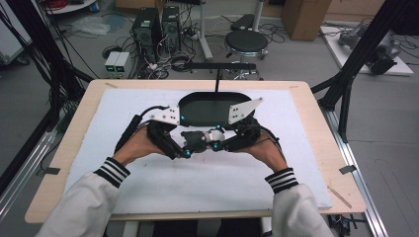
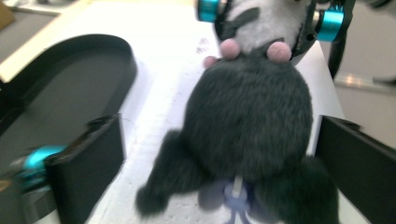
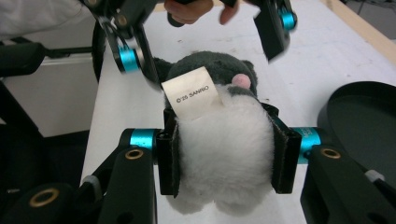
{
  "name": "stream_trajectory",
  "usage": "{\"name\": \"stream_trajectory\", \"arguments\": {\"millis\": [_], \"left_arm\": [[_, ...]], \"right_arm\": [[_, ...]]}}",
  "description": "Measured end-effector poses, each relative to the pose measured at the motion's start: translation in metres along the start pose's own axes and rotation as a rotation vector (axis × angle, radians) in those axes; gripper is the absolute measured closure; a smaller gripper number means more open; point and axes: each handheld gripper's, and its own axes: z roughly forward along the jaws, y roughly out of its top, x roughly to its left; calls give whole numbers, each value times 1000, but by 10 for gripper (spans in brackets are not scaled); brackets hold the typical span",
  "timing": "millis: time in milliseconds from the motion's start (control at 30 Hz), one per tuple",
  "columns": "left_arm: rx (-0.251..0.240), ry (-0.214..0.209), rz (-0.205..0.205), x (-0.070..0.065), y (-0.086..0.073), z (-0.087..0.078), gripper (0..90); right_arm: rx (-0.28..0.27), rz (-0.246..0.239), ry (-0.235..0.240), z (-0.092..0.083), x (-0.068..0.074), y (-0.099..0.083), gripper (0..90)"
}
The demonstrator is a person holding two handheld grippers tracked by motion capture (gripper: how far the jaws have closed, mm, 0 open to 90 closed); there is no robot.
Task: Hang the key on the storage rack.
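A black and white plush toy (image 1: 200, 139) lies on the white mat in front of the black tray (image 1: 197, 116). My right gripper (image 3: 224, 154) is shut on its white fluffy end (image 3: 224, 135), pads pressed into both sides; a paper label (image 3: 191, 93) sticks up from it. My left gripper (image 2: 219, 154) is open, its jaws standing wide on either side of the toy's dark body (image 2: 252, 116) without touching it. From above, the left gripper (image 1: 185, 148) and right gripper (image 1: 217, 140) face each other over the toy.
A white foam mat (image 1: 197, 187) covers most of the wooden table (image 1: 59, 163). The oval black tray (image 2: 60, 88) sits just behind the grippers at the table's far middle. A thin black post (image 1: 216, 84) rises behind the tray.
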Motion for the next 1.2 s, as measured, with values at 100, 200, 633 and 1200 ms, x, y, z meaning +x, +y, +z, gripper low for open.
{"name": "stream_trajectory", "arguments": {"millis": [100,200,633,1200], "left_arm": [[-31,18,-27,3,-5,-10,17],[-54,71,-30,2,-11,-21,17],[-179,344,-128,-4,-63,-86,17],[-341,535,-207,-28,-115,-124,17]], "right_arm": [[-23,35,-24,-4,-1,-2,555],[-45,59,-47,-8,-2,-3,555],[-153,187,-252,-36,-10,-21,554],[-274,299,-484,-64,-17,-30,554]]}}
